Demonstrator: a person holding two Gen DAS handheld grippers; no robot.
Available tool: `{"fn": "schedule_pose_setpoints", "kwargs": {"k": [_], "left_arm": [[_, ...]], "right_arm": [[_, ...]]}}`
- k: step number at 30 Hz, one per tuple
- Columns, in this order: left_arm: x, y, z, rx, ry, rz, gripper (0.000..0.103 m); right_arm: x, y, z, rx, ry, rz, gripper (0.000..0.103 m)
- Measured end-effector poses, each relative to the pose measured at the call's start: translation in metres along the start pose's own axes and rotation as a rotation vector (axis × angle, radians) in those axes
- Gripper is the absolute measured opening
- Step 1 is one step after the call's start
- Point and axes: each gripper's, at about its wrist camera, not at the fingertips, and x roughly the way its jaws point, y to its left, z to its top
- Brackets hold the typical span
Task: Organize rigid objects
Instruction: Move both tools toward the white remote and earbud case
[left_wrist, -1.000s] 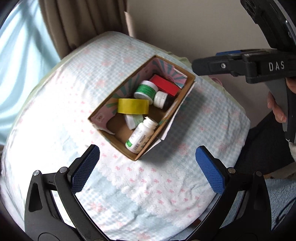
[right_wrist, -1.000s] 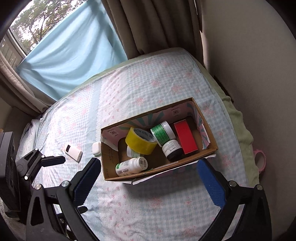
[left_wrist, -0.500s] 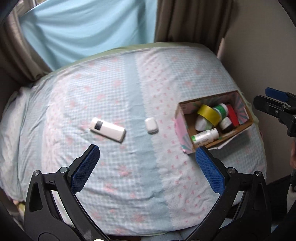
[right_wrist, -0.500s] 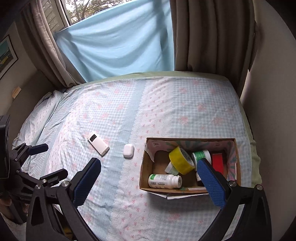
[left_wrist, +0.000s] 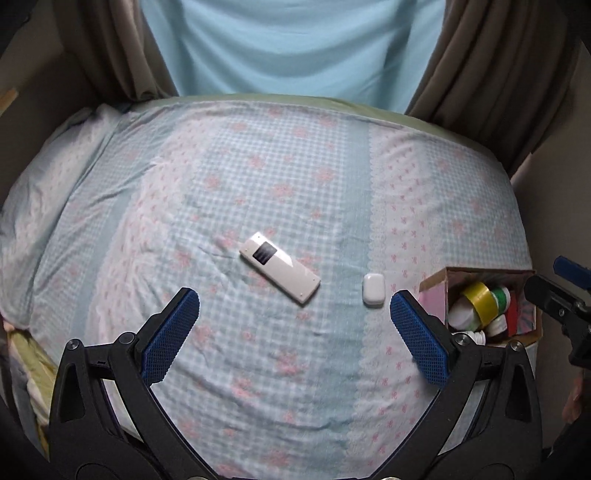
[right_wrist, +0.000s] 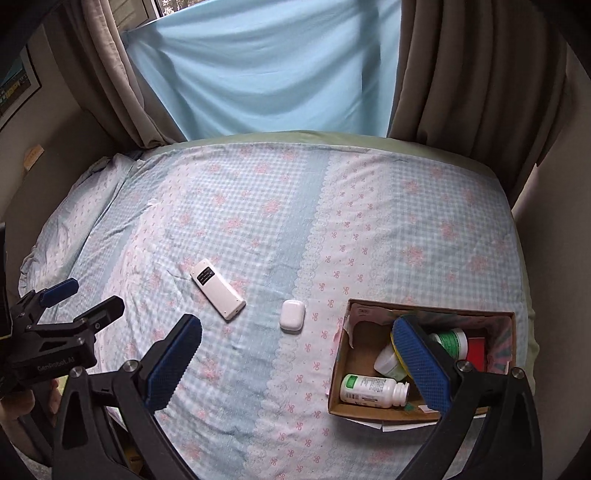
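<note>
A white remote control (left_wrist: 279, 272) is lying flat and diagonally on the bedsheet (left_wrist: 258, 192), its dark display window toward the far end. Just to its right, apart from it, a small white earbud case (left_wrist: 373, 289) is resting on the same sheet. Farther right, near the bed's edge, an open cardboard box (right_wrist: 369, 354) is sitting on the sheet and holding the items already gathered: a roll of yellow tape (left_wrist: 477, 300), a green-lidded jar (right_wrist: 450, 341), a red box (right_wrist: 475, 353), a white tub (right_wrist: 388, 363), and a white pill bottle (right_wrist: 373, 390) lying on its side with its cap pointing right.

The left gripper (left_wrist: 293, 334) is hovering above the near part of the bed with its blue-padded fingers (left_wrist: 170, 336) spread wide and nothing between them; the remote is showing in the gap ahead of it. The right gripper (right_wrist: 295, 365) is likewise standing wide apart and empty, its right pad overlapping the box in the right wrist view, with the earbud case showing between the fingers farther off.

A pillow (right_wrist: 74, 206) is lying at the left end of the bed. Behind the bed, a light blue cloth (right_wrist: 266, 66) is hanging between brown curtains (right_wrist: 461, 74).
</note>
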Motion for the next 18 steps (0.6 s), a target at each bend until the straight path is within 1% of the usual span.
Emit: {"fn": "schedule_pose_setpoints", "kwargs": {"k": [2,6,8,11,14,18], "left_arm": [[0.02,0.011,0.007,-0.077,0.028,-0.005,0.103],[0.06,0.029,0.019,-0.207,0.073,0.035,0.103],[0.083,0.036,0.022,-0.273,0.1,0.051,0.103],[0.121,0.046,0.025,-0.362,0.155,0.038,0.103],[0.157,0.049,0.022,-0.424,0.209,0.031,0.103],[0.2,0.055,0.019,-0.482,0.268,0.05,0.103]], "right_arm": [[0.017,0.006,0.006,0.001,0.025,0.017,0.103],[0.055,0.015,0.015,0.044,0.086,0.041,0.103],[0.078,0.02,0.016,0.062,0.119,0.034,0.103],[0.115,0.024,0.015,0.084,0.185,0.023,0.103],[0.151,0.023,0.014,0.101,0.25,0.016,0.103],[0.194,0.013,0.014,0.133,0.327,-0.001,0.103]]}}
